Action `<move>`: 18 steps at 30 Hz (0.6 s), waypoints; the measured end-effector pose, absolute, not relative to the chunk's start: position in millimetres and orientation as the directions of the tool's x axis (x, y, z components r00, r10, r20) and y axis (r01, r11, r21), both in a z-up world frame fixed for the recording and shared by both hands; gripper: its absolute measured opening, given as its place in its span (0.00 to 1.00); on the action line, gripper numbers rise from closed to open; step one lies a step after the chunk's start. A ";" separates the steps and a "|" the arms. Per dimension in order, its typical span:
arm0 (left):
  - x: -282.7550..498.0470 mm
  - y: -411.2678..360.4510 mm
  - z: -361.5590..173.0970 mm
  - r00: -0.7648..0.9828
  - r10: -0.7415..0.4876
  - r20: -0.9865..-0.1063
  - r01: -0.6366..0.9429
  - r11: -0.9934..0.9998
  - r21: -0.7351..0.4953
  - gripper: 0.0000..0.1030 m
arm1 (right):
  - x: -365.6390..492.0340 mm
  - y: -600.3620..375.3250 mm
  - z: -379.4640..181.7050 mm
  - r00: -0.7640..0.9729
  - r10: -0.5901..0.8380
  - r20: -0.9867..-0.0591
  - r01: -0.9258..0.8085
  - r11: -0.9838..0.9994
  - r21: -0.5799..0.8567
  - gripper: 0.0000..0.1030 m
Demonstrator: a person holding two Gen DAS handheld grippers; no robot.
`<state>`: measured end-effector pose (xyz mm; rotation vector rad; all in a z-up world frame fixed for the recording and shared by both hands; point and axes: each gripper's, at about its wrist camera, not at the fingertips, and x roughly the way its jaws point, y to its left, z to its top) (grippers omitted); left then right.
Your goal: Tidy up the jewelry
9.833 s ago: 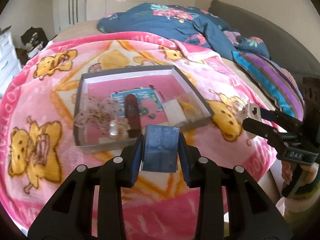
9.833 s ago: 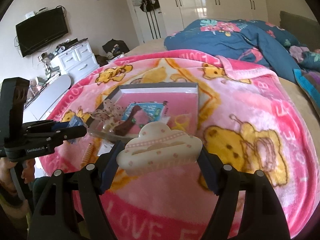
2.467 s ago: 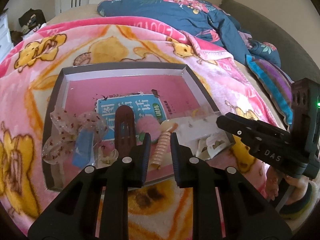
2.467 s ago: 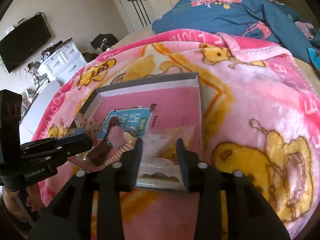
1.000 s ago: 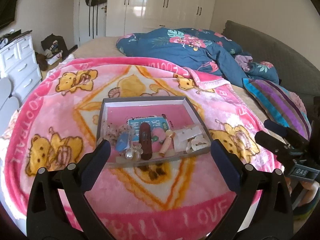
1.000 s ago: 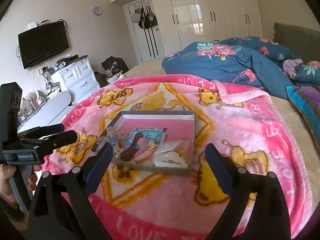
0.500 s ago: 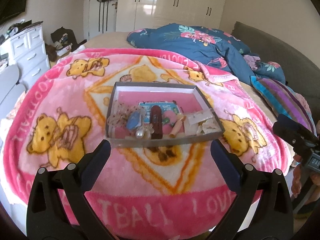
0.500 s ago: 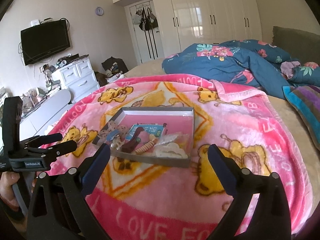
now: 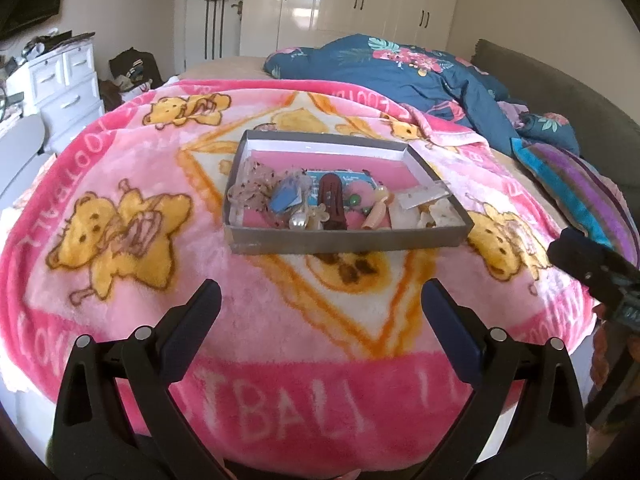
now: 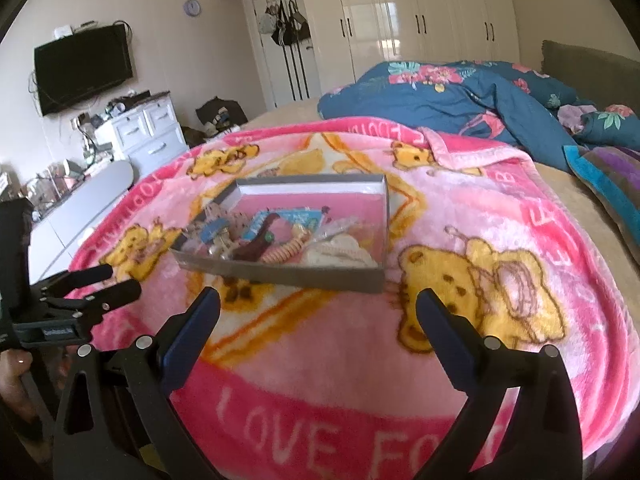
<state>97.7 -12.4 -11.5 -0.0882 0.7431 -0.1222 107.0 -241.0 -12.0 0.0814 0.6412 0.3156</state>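
A grey shallow box [image 9: 344, 240] sits on the pink bear blanket in the middle of the bed. It holds a brown hair clip [image 9: 331, 201], a blue packet [image 9: 285, 199], a spotted bow [image 9: 252, 188], a pearl piece [image 9: 298, 222], a ribbed peach clip [image 9: 376, 216] and a cream cloud clip [image 9: 440, 214]. The box also shows in the right wrist view [image 10: 288, 274]. My left gripper [image 9: 320, 300] is open and empty, well short of the box. My right gripper [image 10: 318, 304] is open and empty, also short of the box.
A blue floral duvet [image 9: 420, 72] and striped pillow [image 9: 576, 180] lie at the back right. A white dresser [image 10: 148, 132] and a wall TV [image 10: 82, 74] stand on the left. The pink blanket [image 9: 120, 300] drops off at the bed's near edge.
Both grippers have drawn back a little further from the box and stay wide open and empty. The items in the box have not moved.
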 end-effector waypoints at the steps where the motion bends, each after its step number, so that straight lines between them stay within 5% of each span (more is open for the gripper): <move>1: 97.5 -12.1 -13.9 0.728 -0.148 -0.670 0.082 0.988 -0.129 0.91 | 107.8 -239.2 -17.0 0.747 0.317 -0.584 -0.264 0.948 0.177 0.95; 18: 97.4 -6.0 -26.1 0.714 -0.144 -0.685 0.067 0.988 -0.138 0.91 | 110.3 -230.0 -32.7 0.715 0.330 -0.616 -0.270 0.943 0.193 0.95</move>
